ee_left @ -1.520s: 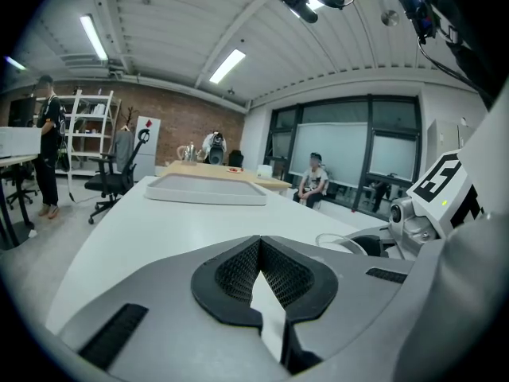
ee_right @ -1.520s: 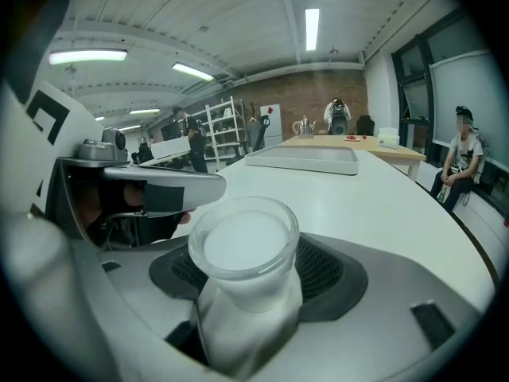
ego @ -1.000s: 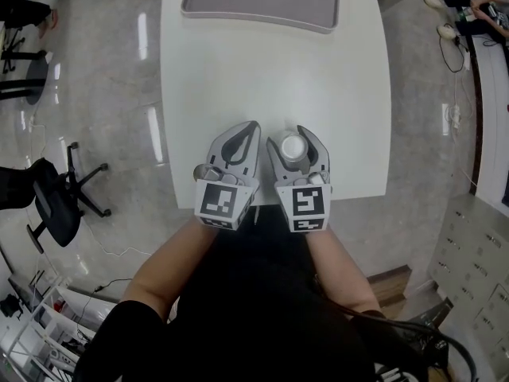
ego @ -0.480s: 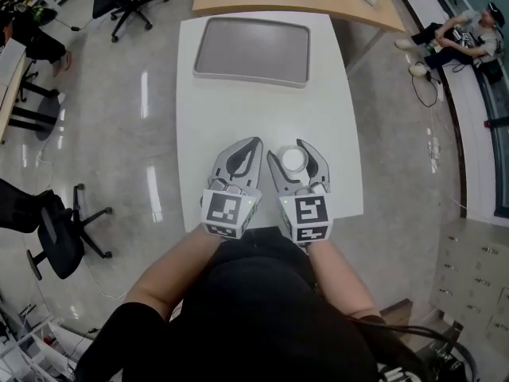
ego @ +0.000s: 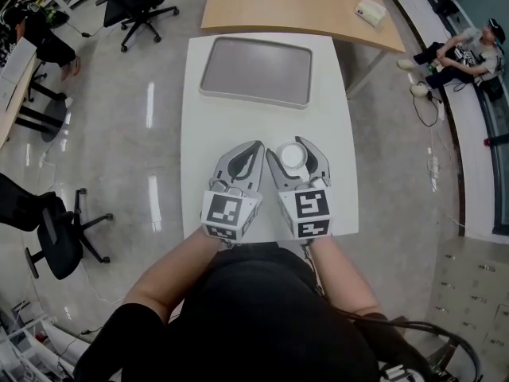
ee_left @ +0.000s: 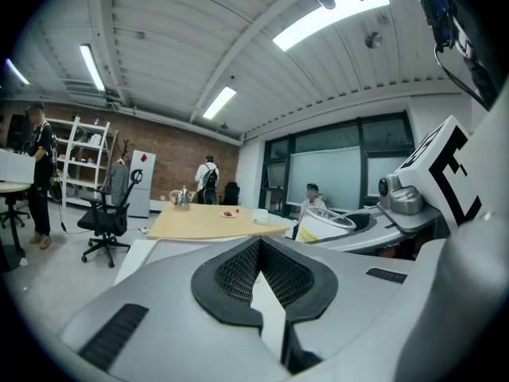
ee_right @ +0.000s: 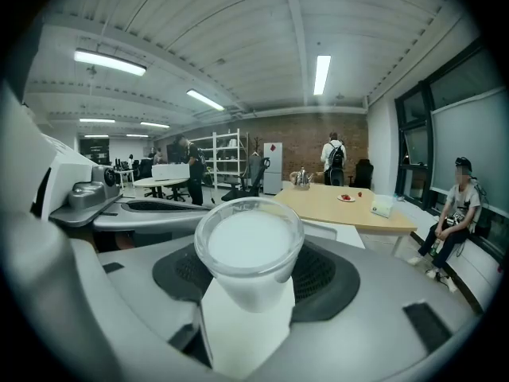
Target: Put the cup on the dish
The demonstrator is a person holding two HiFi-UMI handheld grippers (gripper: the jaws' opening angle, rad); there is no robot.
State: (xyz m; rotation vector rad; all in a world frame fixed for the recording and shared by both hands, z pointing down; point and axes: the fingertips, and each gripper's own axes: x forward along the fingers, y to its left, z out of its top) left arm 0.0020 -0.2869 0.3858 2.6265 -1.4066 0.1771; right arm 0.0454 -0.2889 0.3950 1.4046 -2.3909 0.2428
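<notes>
While I'm looking down from the head view, the left edge has a black office chair point(ego: 57, 231) on the shiny floor, well clear of everything. Centre frame is the white table point(ego: 215, 126), with a grey tray point(ego: 256, 72) at its far end in the upper middle. A wooden table point(ego: 262, 2) sits right behind that, and a person point(ego: 457, 50) is seated way off at the upper right. Nothing lies on the tabletop between my grippers and the tray.

The left gripper point(ego: 254, 147) sits lower centre. Its tips are closed against each other with nothing in them, just a little diamond gap between the pads point(ee_left: 286, 273) where the white tabletop shows through. Just to its right, the right gripper point(ego: 288, 146) has its jaws clamped round the cup point(ego: 293, 157), pads hugging both sides of it.

The cup point(ee_right: 249, 257) is upright, mouth facing up at the head camera, so its long axis runs vertical. It's over the near end of the table, well apart from the tray. I can't tell if its base is touching the tabletop.
</notes>
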